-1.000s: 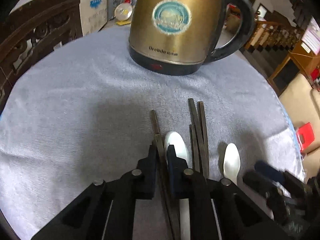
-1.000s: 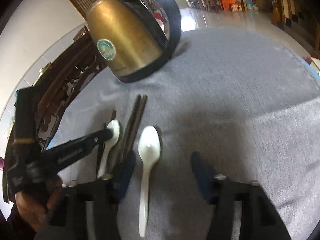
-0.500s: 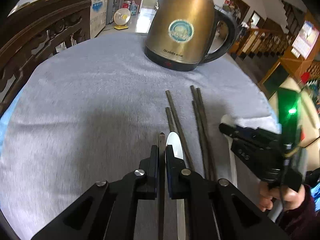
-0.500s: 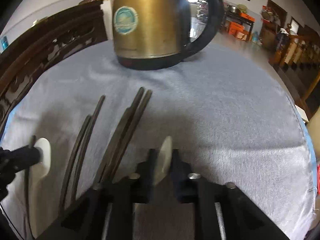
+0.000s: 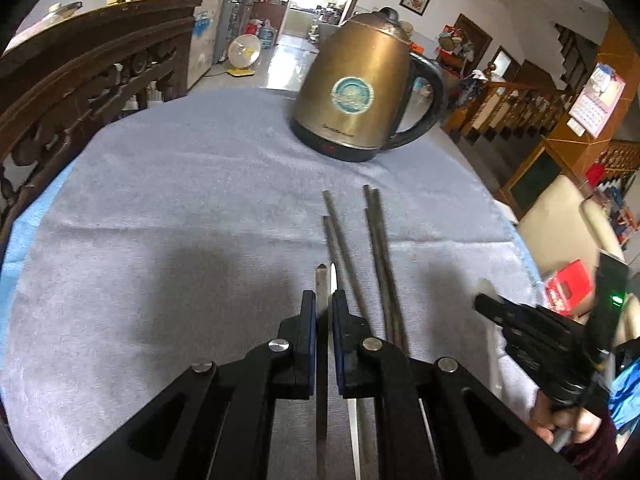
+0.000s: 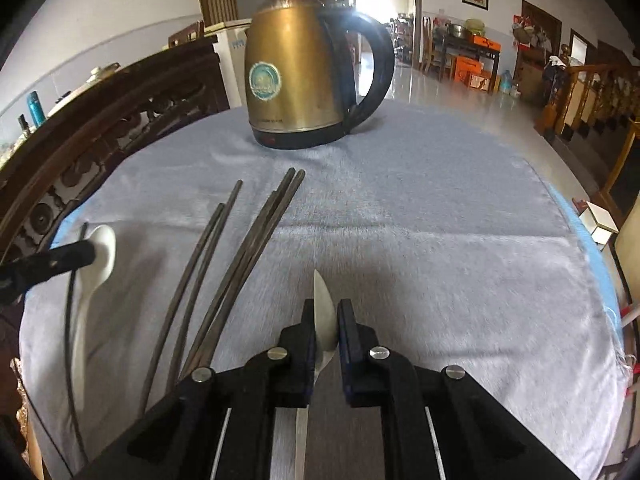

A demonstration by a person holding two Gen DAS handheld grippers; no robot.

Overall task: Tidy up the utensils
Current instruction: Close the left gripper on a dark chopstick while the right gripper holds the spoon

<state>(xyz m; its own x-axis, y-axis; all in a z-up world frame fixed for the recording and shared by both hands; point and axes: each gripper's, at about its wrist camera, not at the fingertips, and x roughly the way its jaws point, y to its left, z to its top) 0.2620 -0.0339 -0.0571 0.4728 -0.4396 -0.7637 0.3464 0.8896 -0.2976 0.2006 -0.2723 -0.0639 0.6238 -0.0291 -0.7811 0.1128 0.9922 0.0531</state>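
The right gripper (image 6: 324, 320) has just clamped the second white spoon (image 6: 325, 312) and lifted it off the desk (image 6: 440, 240), while the left gripper (image 5: 324, 312) stays clamped on a spoon (image 6: 98, 256) with a chopstick (image 5: 321, 280), so both spoons are in hand for regrouping.

A brass-coloured electric kettle (image 5: 354, 106) stands upright on the grey cloth (image 5: 180, 208), beside a carved wooden chair (image 6: 120, 112).

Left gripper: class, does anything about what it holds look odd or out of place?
Yes. The left gripper pinches two utensils together, a dark chopstick and a white spoon, rather than one. The other chopsticks lie on the cloth.
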